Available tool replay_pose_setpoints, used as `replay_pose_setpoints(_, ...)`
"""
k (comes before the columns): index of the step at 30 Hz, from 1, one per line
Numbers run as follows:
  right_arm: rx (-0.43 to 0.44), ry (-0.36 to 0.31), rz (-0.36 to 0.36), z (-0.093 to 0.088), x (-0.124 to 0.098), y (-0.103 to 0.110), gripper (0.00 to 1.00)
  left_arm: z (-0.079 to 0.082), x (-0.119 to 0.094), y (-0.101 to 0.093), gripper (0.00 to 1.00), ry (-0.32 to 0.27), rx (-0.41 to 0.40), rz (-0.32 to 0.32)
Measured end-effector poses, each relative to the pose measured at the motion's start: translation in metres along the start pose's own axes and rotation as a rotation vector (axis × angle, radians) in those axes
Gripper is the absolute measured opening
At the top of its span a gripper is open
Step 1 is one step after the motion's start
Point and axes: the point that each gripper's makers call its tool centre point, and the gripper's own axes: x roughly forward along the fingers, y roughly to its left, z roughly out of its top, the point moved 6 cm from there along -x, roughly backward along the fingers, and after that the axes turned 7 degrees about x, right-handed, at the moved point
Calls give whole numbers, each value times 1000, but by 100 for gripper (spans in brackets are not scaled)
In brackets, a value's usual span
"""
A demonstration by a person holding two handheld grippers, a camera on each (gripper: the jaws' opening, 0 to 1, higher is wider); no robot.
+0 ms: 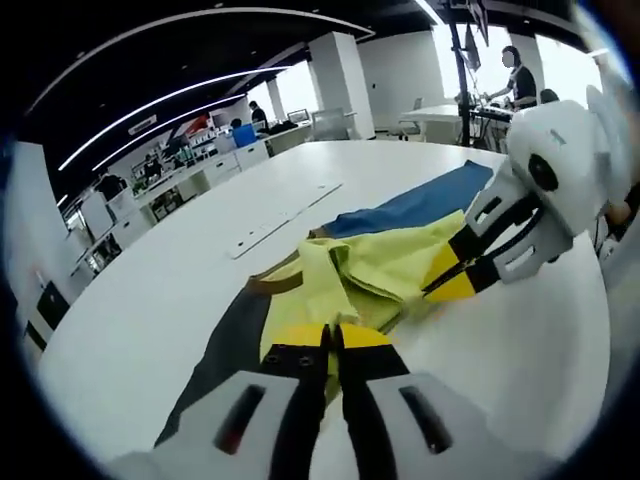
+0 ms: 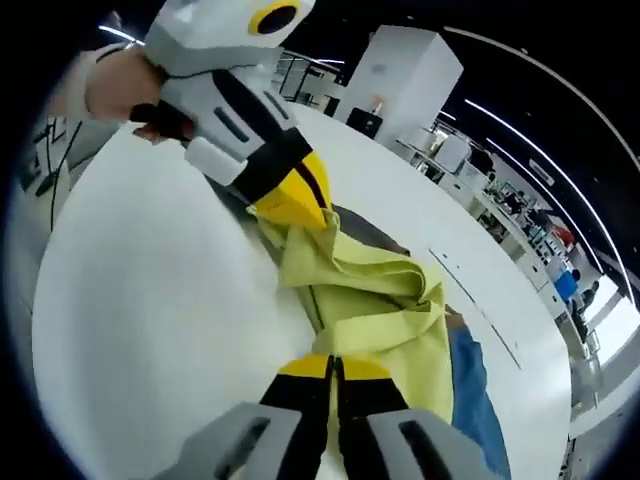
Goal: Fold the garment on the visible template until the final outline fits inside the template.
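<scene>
In the left gripper view, the left gripper (image 1: 334, 338) rises from the bottom with its yellow-tipped jaws pressed together on the near edge of the yellow garment (image 1: 385, 265). The garment lies bunched on the white table (image 1: 150, 290), partly over a template (image 1: 415, 205) whose far part is blue and whose near part is dark grey. A brown band of the garment shows at its left side, over the dark part. The right gripper (image 1: 447, 283) comes in from the right, jaws clenched on the garment's right edge. Desks, pillars and a person stand far behind the table.

In the right gripper view, the right gripper (image 2: 333, 368) has its jaws closed on the yellow cloth at the bottom, the garment (image 2: 385, 310) crumpled in folds just ahead. The left gripper (image 2: 298, 205) reaches down from the upper left, a hand (image 2: 115, 85) behind it, its yellow tips pinching the garment's far corner. The blue part of the template (image 2: 470, 385) shows to the right of the cloth, on the white table (image 2: 140, 300)
</scene>
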Motion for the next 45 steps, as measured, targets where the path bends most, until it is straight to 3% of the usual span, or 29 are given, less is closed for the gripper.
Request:
replay_pose_setpoints(15,37,-5,-5,-17,-65,-6,0,-12,-37,-7,0,-9,-14,-3)
replay_pose_setpoints(24,31,35,32,-39,-102,9,0,-23,-70,-24,0,-9,-12,-17)
replay_pose_setpoints(36,36,108,91,-72,-140,36,0,-59,-109,-59,0,53,-22,-66)
replay_pose_setpoints(45,40,181,189,-101,-157,61,0,-88,-133,-85,0,110,-27,-115)
